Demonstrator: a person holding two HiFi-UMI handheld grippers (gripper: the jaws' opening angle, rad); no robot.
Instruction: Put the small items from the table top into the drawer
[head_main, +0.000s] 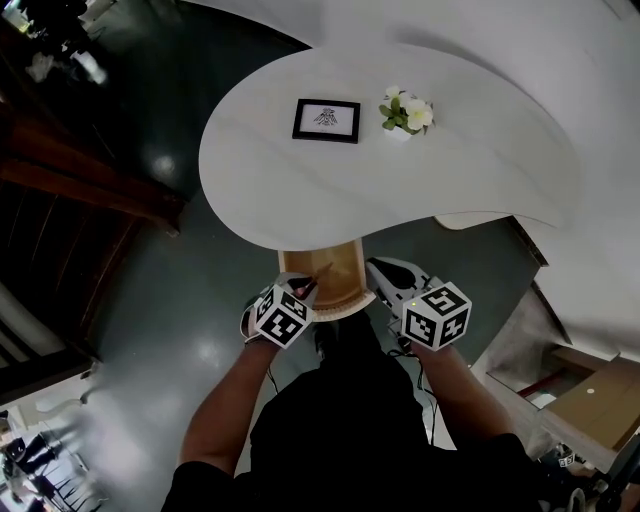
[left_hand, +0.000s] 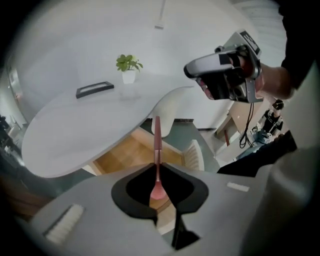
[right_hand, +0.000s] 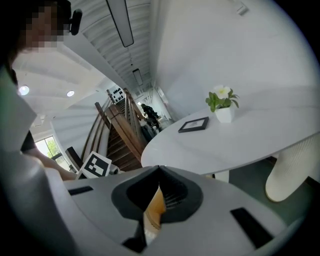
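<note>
Our left tongs (left_hand: 157, 202) pinch a slim pink stick (left_hand: 156, 145) above the open wooden drawer (head_main: 340, 262), and our right tongs (right_hand: 152, 210) grip the drawer's edge. Released crookedly, the stick could drop to the floor.

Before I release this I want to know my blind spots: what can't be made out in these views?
Inside of the light wooden drawer: in the head view, mostly under the white table top and behind the left gripper.
Slim pink stick in the left gripper: pen or brush, too blurred in the left gripper view to tell.
Drawing in the black picture frame: too small in every view.
</note>
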